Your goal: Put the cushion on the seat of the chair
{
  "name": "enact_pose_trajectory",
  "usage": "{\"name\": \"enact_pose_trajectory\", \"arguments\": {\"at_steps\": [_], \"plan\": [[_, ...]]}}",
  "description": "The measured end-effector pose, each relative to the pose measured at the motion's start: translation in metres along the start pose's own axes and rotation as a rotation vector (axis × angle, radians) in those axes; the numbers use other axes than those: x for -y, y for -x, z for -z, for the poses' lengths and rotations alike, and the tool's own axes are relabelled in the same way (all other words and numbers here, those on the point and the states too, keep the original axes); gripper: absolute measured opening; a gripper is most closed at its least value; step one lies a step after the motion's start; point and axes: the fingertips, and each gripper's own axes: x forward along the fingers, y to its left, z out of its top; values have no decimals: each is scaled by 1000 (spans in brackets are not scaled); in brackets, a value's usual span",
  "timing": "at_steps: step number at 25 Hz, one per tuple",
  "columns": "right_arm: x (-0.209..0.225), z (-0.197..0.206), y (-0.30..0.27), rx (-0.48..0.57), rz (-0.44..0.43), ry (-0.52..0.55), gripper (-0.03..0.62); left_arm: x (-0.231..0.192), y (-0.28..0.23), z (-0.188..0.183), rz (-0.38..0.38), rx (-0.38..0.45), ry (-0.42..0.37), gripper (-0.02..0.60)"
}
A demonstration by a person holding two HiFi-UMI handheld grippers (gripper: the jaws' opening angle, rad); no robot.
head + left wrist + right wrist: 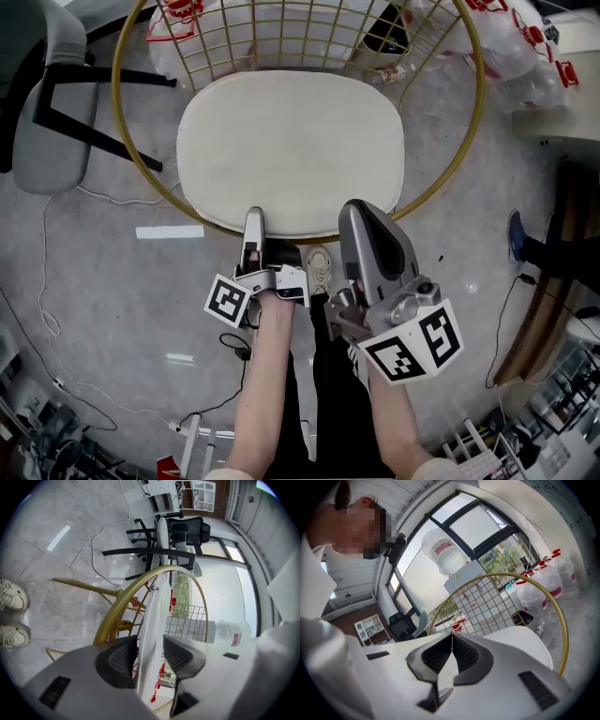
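Observation:
A cream cushion (291,150) lies flat on the seat of the round gold wire chair (300,33). My left gripper (253,217) sits at the cushion's front edge. In the left gripper view its jaws (150,653) stand open, and the cushion's edge (157,611) runs between them with a gap on the right side. My right gripper (356,211) hovers over the front edge further right. In the right gripper view its fingertips (451,639) meet, shut, and nothing shows between the tips. The cushion (525,641) and the chair's wire back (487,602) lie beyond them.
A grey office chair (52,103) stands at the left. Large water bottles (525,56) crowd the floor behind and to the right of the gold chair. A cable (47,281) trails across the grey floor. The person's shoes (11,597) stand just before the chair.

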Motion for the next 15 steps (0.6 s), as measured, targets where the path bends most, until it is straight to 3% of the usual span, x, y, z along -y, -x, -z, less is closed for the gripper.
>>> {"name": "enact_pose_trajectory", "arguments": {"at_steps": [15], "plan": [[-8,13,13,-53,-2,-12,17,-16,52,-8,-87,50,-3,167]]}}
